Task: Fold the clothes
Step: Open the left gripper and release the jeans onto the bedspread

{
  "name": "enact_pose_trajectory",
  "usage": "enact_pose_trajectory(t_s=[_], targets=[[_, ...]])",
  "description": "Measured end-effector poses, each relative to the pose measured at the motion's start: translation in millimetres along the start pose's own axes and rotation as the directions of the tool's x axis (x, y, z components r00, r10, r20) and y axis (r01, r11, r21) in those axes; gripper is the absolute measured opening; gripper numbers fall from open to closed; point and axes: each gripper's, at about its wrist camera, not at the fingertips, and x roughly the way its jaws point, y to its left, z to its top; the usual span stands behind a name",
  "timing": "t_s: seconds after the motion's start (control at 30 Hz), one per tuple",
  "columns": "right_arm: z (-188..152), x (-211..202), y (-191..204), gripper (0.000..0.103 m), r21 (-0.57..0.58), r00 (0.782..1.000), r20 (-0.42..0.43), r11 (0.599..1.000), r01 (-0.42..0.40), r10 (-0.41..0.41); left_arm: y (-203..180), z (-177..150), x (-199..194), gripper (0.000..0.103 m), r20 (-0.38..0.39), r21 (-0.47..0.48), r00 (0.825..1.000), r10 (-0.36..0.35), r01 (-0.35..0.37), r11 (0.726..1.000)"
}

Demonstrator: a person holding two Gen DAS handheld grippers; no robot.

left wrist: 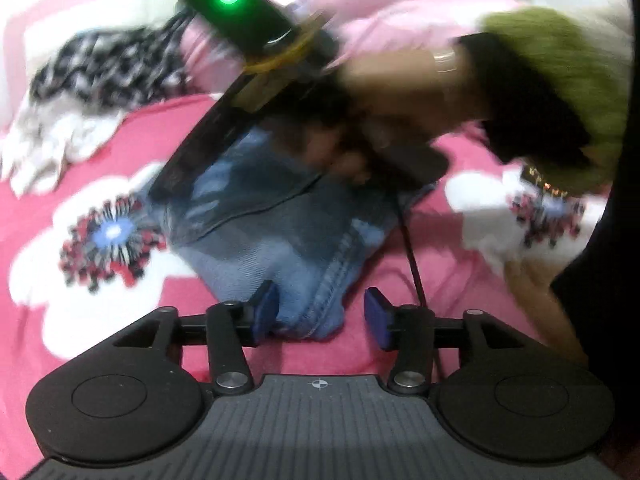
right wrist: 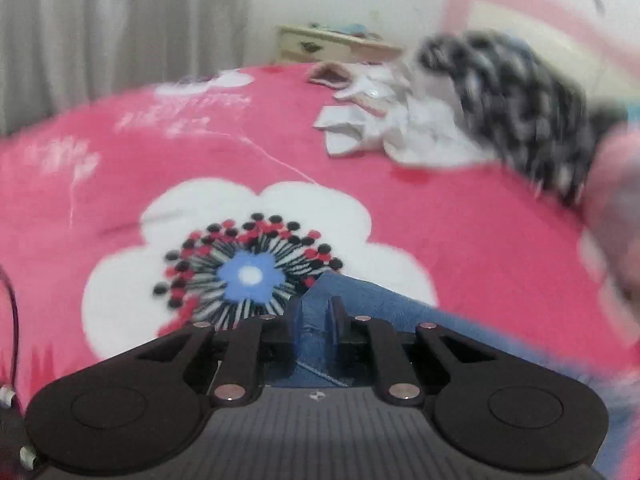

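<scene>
Denim lay folded on the bed: the jeans (left wrist: 280, 216) formed a thick, roughly rectangular bundle of faded blue twill, with an orange-stitched seam running toward the near corner. They rested on a plush pink blanket (left wrist: 224, 128) printed with large white scalloped flowers whose centres were blue rings of red and black dots.

The left gripper (left wrist: 322, 314) stood released, its two blue pads spread wide. The left pad (left wrist: 266, 308) touched the near corner of the denim, while the right pad sat clear of the cloth over bare blanket. Beyond it, the right hand (left wrist: 360, 136) gripped the handle of the other tool, whose dark body bore a glowing green light; a ribbed olive sleeve (left wrist: 560, 72) covered the forearm. Much of this was smeared by motion.

From the right wrist view, the right gripper (right wrist: 316, 314) was clenched on a fold of the jeans (right wrist: 380, 312), the pads close together with blue fabric pinched between them.

Further up the bed sat a loose heap: a fuzzy black-and-white patterned garment (right wrist: 520, 108) beside crumpled white clothing (right wrist: 400, 128). A cream bedside cabinet (right wrist: 320, 46) stood behind, near pale pleated curtains (right wrist: 100, 32).
</scene>
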Motion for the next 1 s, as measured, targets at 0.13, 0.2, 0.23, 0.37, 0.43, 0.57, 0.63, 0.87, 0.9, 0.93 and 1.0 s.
enact_pose_trajectory(t_s=[0.13, 0.2, 0.23, 0.37, 0.43, 0.57, 0.63, 0.87, 0.9, 0.93, 1.0], targets=[[19.1, -16.1, -3.7, 0.012, 0.073, 0.998, 0.066, 0.997, 0.013, -0.018, -3.3, 1.2, 0.1, 0.05, -0.013, 0.035, 1.0, 0.006, -0.005, 0.999], [17.4, -17.1, -11.7, 0.012, 0.11, 0.994, 0.075, 0.992, 0.067, -0.076, -2.6, 1.6, -0.3, 0.05, -0.014, 0.026, 1.0, 0.0, 0.001, 1.0], [11.6, -4.1, -21.7, 0.013, 0.148, 0.994, 0.01, 0.984, 0.102, -0.105, -2.3, 1.8, -0.6, 0.05, -0.015, 0.022, 1.0, -0.004, 0.004, 1.0], [-2.5, -9.6, -70.5, 0.012, 0.444, 0.999, 0.011, 0.896, 0.022, -0.03, 3.6, 10.6, -4.9, 0.05, -0.031, -0.005, 0.999, -0.026, 0.026, 1.0], [-6.2, -40.5, -83.2, 0.014, 0.525, 0.995, 0.092, 0.851, -0.021, -0.032, 9.3, 16.7, -9.4, 0.05, -0.037, -0.03, 0.998, -0.045, 0.043, 0.999], [-25.7, -99.6, -102.3, 0.015, 0.616, 0.981, 0.164, 0.788, -0.02, -0.103, 29.8, 33.5, -23.5, 0.05, -0.022, -0.132, 0.996, -0.082, 0.078, 0.988], [-35.9, -120.5, -101.1, 0.015, 0.601, 0.972, 0.141, 0.796, 0.065, -0.186, 38.0, 43.0, -28.6, 0.051, 0.001, -0.167, 0.996, -0.089, 0.088, 0.982], [-68.2, -98.1, -95.6, 0.014, 0.463, 0.936, -0.052, 0.822, 0.331, -0.348, 45.2, 61.8, 7.0, 0.057, -0.078, -0.22, 0.992, -0.102, 0.083, 0.972], [-74.0, -91.6, -95.5, 0.014, 0.459, 0.933, -0.045, 0.822, 0.337, -0.357, 44.0, 60.5, 14.9, 0.06, -0.097, -0.23, 0.99, -0.099, 0.075, 0.97], [-74.5, -89.1, -93.0, 0.013, 0.44, 0.928, -0.041, 0.828, 0.349, -0.37, 42.6, 59.4, 19.6, 0.062, -0.104, -0.235, 0.99, -0.098, 0.071, 0.969], [-71.0, -89.1, -88.9, 0.013, 0.407, 0.921, -0.048, 0.834, 0.372, -0.387, 40.9, 60.1, 19.2, 0.065, -0.105, -0.232, 0.99, -0.096, 0.07, 0.97]])
